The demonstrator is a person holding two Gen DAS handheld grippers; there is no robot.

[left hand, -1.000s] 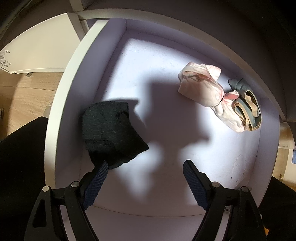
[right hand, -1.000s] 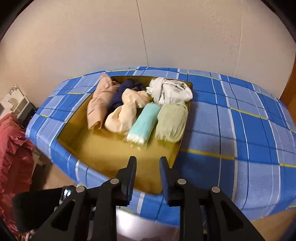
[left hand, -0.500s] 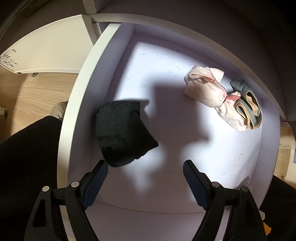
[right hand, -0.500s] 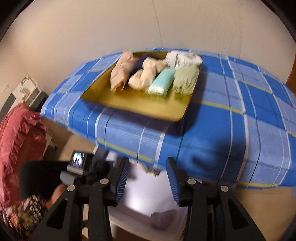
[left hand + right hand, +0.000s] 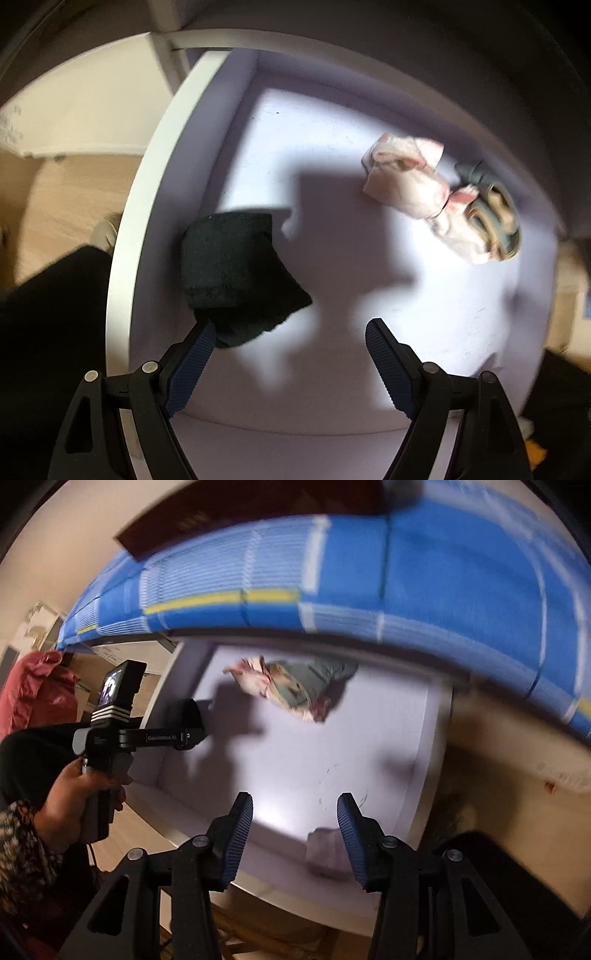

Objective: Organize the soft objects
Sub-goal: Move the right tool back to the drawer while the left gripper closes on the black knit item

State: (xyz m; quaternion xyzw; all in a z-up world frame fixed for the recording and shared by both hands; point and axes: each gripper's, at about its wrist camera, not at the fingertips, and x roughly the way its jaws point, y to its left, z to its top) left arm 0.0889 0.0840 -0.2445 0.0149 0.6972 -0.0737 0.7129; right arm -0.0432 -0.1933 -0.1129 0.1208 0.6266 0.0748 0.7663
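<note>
Right gripper (image 5: 294, 814) dropped over drawer (image 5: 439, 738); black cloth (image 5: 236, 273) crumpled.

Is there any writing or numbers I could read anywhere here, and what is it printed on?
"GenRobot.AI": on the bar of the left gripper, seen from the right wrist.
Small screen on top of that gripper: glowing marks, too blurred to read.
Nothing else legible in either view.
</note>
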